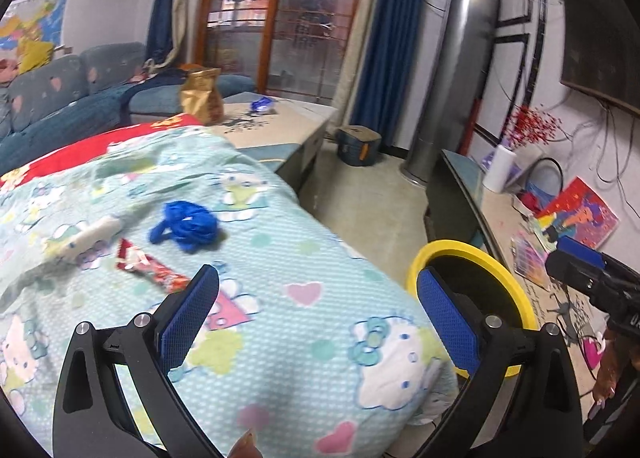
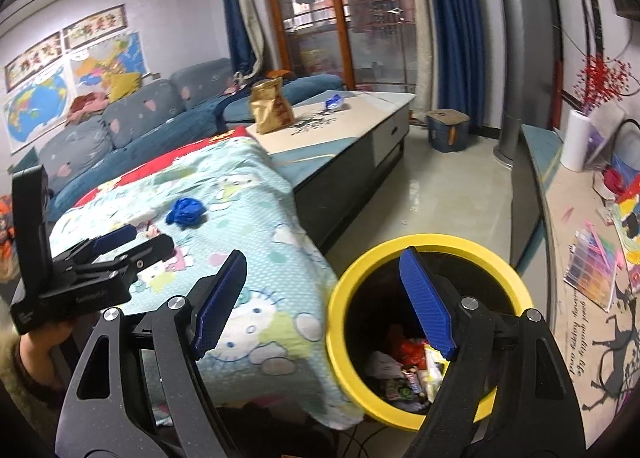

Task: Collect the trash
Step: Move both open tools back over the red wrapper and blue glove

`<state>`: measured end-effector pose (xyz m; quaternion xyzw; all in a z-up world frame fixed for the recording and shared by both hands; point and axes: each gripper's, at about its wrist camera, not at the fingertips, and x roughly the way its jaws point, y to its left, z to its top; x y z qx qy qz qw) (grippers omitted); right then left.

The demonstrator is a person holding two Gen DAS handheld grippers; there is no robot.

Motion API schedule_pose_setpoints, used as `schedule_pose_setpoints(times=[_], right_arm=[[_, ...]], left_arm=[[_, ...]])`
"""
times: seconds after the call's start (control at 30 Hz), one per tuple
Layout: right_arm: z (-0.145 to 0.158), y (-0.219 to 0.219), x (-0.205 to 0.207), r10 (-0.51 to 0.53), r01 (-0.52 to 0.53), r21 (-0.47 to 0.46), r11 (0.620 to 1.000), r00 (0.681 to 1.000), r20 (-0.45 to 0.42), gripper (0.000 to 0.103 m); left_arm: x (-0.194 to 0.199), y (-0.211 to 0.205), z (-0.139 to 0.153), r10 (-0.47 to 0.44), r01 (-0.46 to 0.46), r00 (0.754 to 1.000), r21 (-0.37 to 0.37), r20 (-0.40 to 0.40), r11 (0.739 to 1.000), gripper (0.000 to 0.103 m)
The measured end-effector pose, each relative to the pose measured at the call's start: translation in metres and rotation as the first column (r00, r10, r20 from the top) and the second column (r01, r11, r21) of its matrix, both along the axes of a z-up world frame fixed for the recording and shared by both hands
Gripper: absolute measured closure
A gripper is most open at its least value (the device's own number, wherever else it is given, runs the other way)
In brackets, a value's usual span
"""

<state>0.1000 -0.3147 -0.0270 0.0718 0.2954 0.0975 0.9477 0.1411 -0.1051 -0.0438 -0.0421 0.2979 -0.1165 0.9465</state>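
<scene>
A crumpled blue wad (image 1: 185,224) lies on the Hello Kitty cloth (image 1: 280,258), with a red wrapper (image 1: 150,268) and a white crumpled piece (image 1: 94,236) to its left. My left gripper (image 1: 316,290) is open and empty, hovering over the cloth just short of the red wrapper. My right gripper (image 2: 324,290) is open and empty, above the yellow-rimmed bin (image 2: 432,244) that holds several wrappers (image 2: 412,366). The bin's rim also shows in the left wrist view (image 1: 460,248). The blue wad shows in the right wrist view (image 2: 186,210), with the left gripper (image 2: 136,238) beside it.
A coffee table (image 2: 352,118) behind the cloth carries a gold bag (image 2: 272,106) and a blue wrapper (image 2: 334,101). A blue sofa (image 2: 140,126) stands at left. A low cabinet (image 2: 560,218) with papers runs along the right. A box (image 2: 447,129) and tall grey column (image 2: 510,58) stand behind.
</scene>
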Motion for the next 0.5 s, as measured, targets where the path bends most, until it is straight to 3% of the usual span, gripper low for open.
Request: schedule_pose_setpoints(times=[0.5], right_arm=[[0.002,0.074,0.014,0.175,-0.175,-0.022,0.984,0.985,-0.015,0.032]], left_arm=[[-0.004,0.074,-0.007,0.165,-0.167,0.986,-0.041,-0.031,0.985,0.007]])
